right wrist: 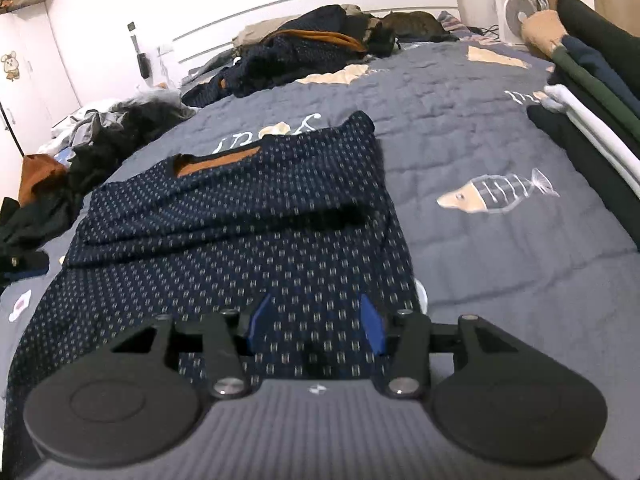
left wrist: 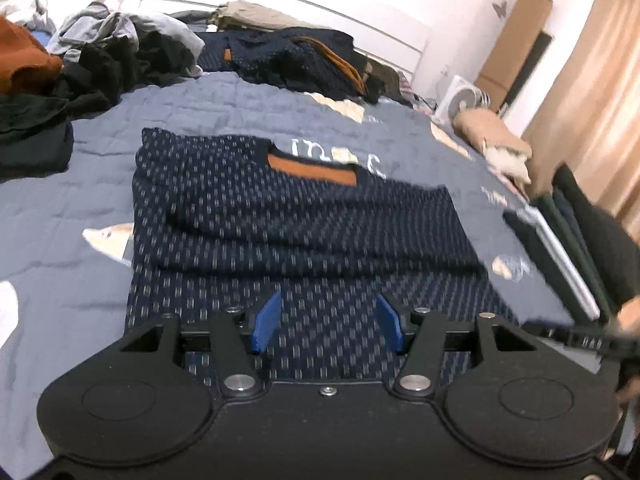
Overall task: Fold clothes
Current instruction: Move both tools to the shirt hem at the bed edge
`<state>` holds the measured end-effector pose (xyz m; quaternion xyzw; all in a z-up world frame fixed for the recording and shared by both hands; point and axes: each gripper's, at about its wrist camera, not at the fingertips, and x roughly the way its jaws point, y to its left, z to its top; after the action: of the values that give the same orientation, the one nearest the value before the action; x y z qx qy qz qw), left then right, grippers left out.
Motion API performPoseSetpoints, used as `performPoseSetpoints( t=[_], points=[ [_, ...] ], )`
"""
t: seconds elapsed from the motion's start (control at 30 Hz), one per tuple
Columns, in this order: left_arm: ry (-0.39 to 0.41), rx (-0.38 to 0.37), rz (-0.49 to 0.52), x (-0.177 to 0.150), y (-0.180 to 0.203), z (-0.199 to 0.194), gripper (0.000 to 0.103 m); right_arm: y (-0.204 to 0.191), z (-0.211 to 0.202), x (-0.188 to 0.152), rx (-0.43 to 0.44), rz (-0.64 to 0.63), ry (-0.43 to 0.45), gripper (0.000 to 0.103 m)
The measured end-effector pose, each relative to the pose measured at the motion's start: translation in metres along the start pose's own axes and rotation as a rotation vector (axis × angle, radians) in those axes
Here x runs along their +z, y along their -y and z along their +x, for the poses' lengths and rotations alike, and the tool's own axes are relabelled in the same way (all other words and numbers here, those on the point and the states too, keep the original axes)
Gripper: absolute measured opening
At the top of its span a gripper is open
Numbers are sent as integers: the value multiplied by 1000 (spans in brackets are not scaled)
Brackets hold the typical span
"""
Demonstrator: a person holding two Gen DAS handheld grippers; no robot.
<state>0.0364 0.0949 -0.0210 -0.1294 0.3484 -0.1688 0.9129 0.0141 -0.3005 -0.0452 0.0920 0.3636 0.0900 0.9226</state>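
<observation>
Navy sweater (left wrist: 296, 220) flat; both tools (left wrist: 328, 322) (right wrist: 316, 320) above hem, blades apart.

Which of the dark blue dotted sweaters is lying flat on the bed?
The sweater under both claws, spread flat with its orange neck lining showing. The other dotted one lies crumpled near the headboard.

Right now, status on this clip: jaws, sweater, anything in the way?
Left gripper and right gripper: jaws open, empty, over the hem end. Navy sweater flat on bedspread, sleeves folded across. No obstruction.

Both wrist views look low, forward over the same sweater (left wrist: 296, 216) (right wrist: 240, 216).
</observation>
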Motion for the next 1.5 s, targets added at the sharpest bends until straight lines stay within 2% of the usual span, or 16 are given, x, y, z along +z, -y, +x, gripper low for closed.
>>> performPoseSetpoints(
  t=[0.4, 0.6, 0.9, 1.27, 1.4, 1.5],
  points=[
    [-26, 43, 27, -60, 11, -47, 56, -8, -41, -30, 4, -3, 14, 49],
    [-50, 59, 32, -82, 10, -67, 56, -5, -55, -49, 21, 25, -17, 49],
    [-95, 55, 85, -111, 16, -90, 57, -5, -74, -76, 18, 1, -75, 49],
    [-143, 79, 104, -128, 13, -103, 57, -1, -90, -93, 12, -6, -120, 49],
    [-165, 114, 66, -126, -1, -109, 57, 0, -100, -95, -12, -19, -128, 49],
    [-196, 131, 32, -124, -13, -119, 57, 3, -104, -95, -21, -29, -177, 49]
  ],
)
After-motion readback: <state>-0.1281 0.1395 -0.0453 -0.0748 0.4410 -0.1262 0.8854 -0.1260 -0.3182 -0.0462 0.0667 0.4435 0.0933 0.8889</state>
